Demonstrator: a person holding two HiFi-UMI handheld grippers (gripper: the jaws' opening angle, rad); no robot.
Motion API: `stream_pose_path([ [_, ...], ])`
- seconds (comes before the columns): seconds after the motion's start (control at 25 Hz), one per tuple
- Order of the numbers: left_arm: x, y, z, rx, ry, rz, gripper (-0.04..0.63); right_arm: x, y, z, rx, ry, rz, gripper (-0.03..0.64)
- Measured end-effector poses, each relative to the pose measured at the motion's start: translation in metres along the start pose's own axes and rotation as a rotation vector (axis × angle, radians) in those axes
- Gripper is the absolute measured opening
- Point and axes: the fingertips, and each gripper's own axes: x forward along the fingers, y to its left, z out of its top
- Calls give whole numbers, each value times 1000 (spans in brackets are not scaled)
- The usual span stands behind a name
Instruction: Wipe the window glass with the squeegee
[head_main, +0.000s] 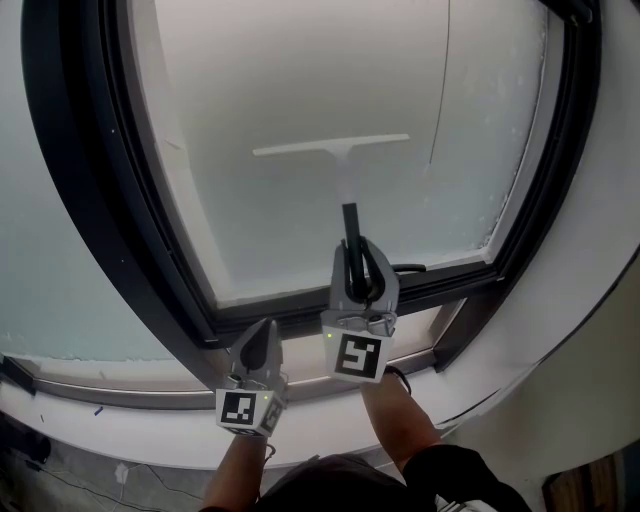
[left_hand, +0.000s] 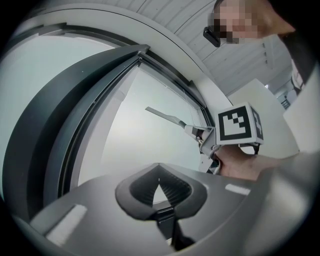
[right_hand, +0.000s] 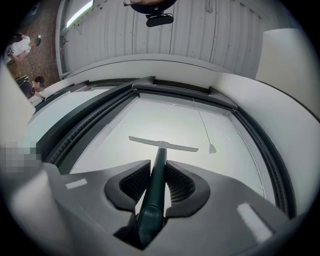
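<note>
Our right hand-held gripper (right_hand: 159, 172) clamps the squeegee (head_main: 333, 148) handle, and the left hand-held gripper (left_hand: 159, 182) is closed and empty. We judge the blade, at 12 o'clock, may tilt off the window glass (head_main: 300, 80) and streak.

in the head view a dark frame (head_main: 80, 200) curves from 9 round to 6 o'clock. in the right gripper view a thin line (right_hand: 204, 127) at 1 o'clock ends in a small pale tab (right_hand: 212, 148). ribbed panels (right_hand: 200, 35) fill 12 o'clock, and two people (right_hand: 20, 45) are at 10 o'clock.
</note>
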Motion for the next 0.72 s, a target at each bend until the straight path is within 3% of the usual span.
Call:
stream_pose_path([
  [0.72, -5, -6, -19, -35, 36, 1, -2, -29, 9, -25, 3, 75, 17, 98],
])
